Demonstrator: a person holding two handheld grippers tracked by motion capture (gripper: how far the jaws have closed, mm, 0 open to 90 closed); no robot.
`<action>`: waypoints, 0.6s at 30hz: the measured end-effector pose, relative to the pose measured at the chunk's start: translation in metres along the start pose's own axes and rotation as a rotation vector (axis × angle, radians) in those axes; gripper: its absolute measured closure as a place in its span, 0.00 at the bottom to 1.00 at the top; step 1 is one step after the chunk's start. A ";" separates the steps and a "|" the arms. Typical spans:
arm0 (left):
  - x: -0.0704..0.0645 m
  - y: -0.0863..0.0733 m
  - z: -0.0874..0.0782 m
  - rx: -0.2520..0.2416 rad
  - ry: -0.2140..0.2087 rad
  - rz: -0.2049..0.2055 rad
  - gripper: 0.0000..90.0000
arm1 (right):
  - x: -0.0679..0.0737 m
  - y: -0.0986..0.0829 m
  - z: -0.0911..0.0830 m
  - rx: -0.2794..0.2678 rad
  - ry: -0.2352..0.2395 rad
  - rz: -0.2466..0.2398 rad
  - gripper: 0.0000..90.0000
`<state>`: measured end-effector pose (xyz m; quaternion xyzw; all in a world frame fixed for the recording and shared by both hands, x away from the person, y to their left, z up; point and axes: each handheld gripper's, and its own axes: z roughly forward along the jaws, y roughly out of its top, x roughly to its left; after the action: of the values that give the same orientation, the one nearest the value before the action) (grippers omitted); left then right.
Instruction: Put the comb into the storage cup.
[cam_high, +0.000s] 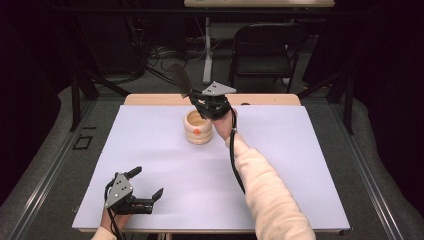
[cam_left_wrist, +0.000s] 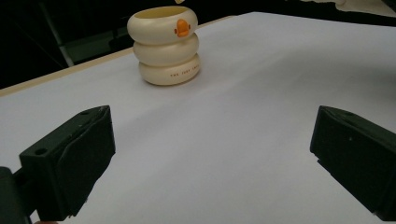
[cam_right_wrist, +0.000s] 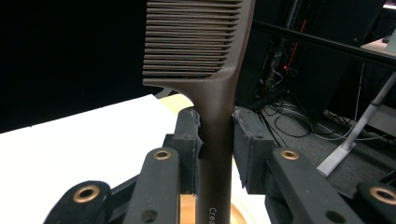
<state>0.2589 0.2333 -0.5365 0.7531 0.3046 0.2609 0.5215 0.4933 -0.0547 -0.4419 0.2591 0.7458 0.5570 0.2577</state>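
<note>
The comb (cam_right_wrist: 205, 70) is dark brown, with fine close teeth along one edge and a plain straight handle, and it stands upright above the cream ringed holder (cam_high: 198, 127), the right gripper (cam_high: 207, 102) clamped on its handle. That holder, built like three stacked rings with a small orange duck bill on its side, sits near the far edge of the white bench (cam_high: 280, 165). The left gripper (cam_high: 145, 192) rests well apart at the near left corner, its jaws spread wide with nothing between them.
</note>
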 end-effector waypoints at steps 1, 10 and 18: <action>0.000 0.000 0.000 0.001 0.000 0.001 0.00 | 0.000 0.000 0.001 0.001 0.001 0.000 0.80; 0.000 0.000 0.000 0.000 0.000 0.000 0.00 | 0.001 -0.002 0.004 0.009 0.003 -0.003 0.80; 0.000 0.000 0.000 -0.001 0.000 -0.001 0.00 | 0.002 -0.005 0.008 0.015 0.004 -0.002 0.80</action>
<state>0.2586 0.2334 -0.5364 0.7528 0.3049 0.2605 0.5220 0.4964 -0.0490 -0.4493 0.2590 0.7508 0.5517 0.2547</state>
